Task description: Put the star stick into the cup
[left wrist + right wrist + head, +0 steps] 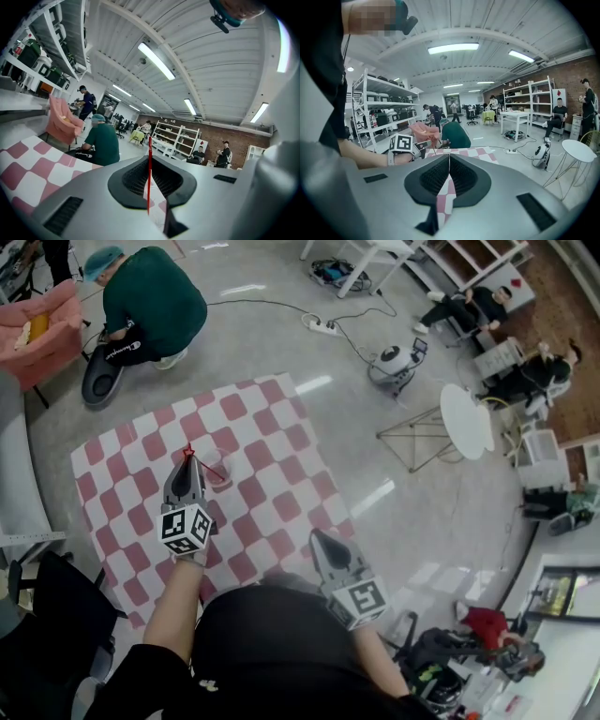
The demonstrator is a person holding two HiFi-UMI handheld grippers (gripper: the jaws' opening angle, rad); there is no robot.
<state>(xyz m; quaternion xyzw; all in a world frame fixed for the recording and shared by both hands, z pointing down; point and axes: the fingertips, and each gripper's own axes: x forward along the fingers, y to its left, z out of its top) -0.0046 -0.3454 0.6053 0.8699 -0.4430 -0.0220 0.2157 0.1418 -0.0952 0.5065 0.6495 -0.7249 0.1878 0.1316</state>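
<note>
A thin red star stick (187, 452) juts from the tip of my left gripper (186, 463), its star end just past the jaws. In the left gripper view the stick (149, 173) stands upright, pinched between the shut jaws of the left gripper (149, 159). A clear cup (217, 469) stands on the red-and-white checked cloth (272, 474), just right of the stick's tip. My right gripper (318, 536) hovers over the cloth's near right edge, shut and empty; its own view shows the closed jaws (449, 158) and the left gripper's marker cube (401, 144).
A person in a green top (150, 301) crouches beyond the cloth's far edge, next to a pink chair (37, 329). A white round table (466, 420) and a wire stand (417, 437) stand to the right. A black chair (47, 624) is at near left.
</note>
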